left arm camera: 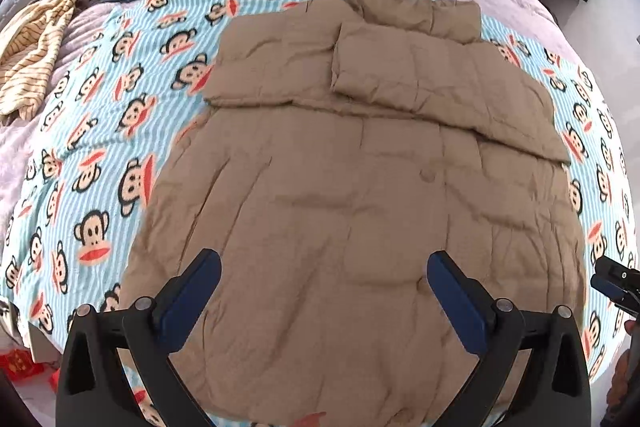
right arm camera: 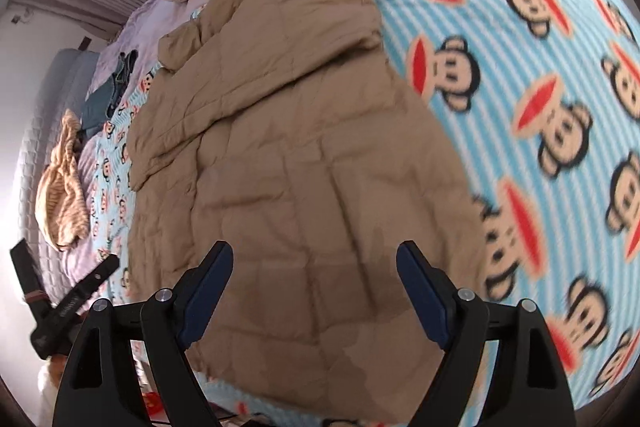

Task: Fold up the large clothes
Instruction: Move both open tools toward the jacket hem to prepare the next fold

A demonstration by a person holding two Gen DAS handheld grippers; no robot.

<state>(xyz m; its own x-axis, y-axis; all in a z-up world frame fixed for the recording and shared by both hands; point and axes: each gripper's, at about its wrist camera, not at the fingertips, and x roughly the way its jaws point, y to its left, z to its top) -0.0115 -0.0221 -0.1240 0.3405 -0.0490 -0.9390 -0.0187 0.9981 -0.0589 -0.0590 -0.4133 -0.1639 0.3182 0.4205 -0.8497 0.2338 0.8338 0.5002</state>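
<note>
Left gripper (left arm camera: 324, 279) & right gripper (right arm camera: 315, 269), both spread, are held over tan puffer jacket (left arm camera: 360, 187) hem; collar lies straight ahead.

The tan jacket (left arm camera: 360, 195) is running off the left wrist view at 6 o'clock, its hem hiding behind the left tool (left arm camera: 324, 267). The right tool (left arm camera: 616, 287) is showing only partly at 3 o'clock, clipped by the edge. In the right wrist view, the monkey blanket (right arm camera: 560, 131) is smearing into blur toward 4 o'clock.
</note>
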